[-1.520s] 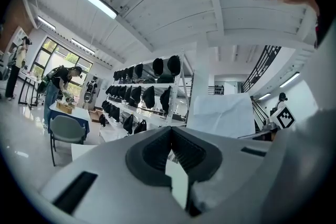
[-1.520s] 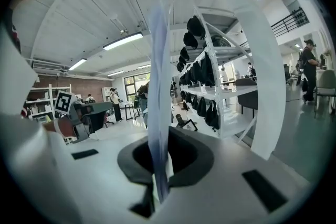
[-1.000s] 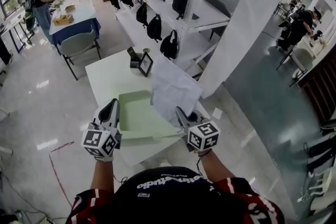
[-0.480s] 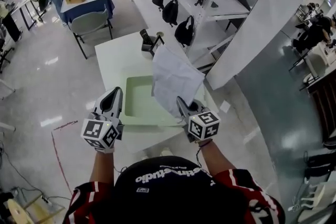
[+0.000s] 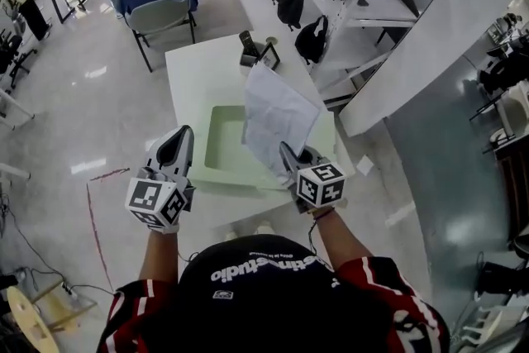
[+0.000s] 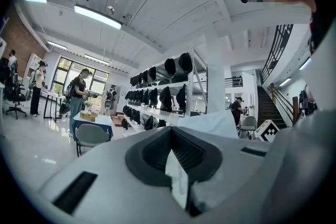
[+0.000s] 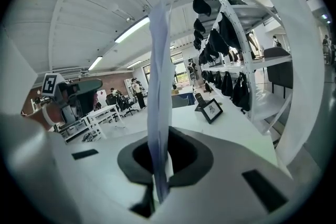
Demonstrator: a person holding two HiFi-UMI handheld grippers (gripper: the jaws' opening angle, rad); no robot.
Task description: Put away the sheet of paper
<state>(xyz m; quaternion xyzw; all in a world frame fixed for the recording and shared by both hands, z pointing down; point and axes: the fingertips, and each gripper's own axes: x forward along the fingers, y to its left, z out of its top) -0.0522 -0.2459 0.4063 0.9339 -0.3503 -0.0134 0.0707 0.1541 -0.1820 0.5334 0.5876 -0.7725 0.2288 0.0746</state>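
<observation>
Sheet of paper (image 5: 277, 116): stands on end above the right gripper, long axis rising up and away from the person; edge-on in the right gripper view (image 7: 157, 86)
Right gripper (image 5: 289, 155): jaws pressed together, pinching the sheet's lower corner
Left gripper (image 5: 183, 136): jaws closed tip to tip, beside the tray's left edge
Green tray (image 5: 219, 149): open-topped, on the white bench (image 5: 194, 70); the sheet is over its right half

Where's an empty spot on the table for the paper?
The green tray is bare inside. The white table is also bare left of the tray and between it and the picture frame. The far edge is crowded: the frame and a dark stand sit there.
</observation>
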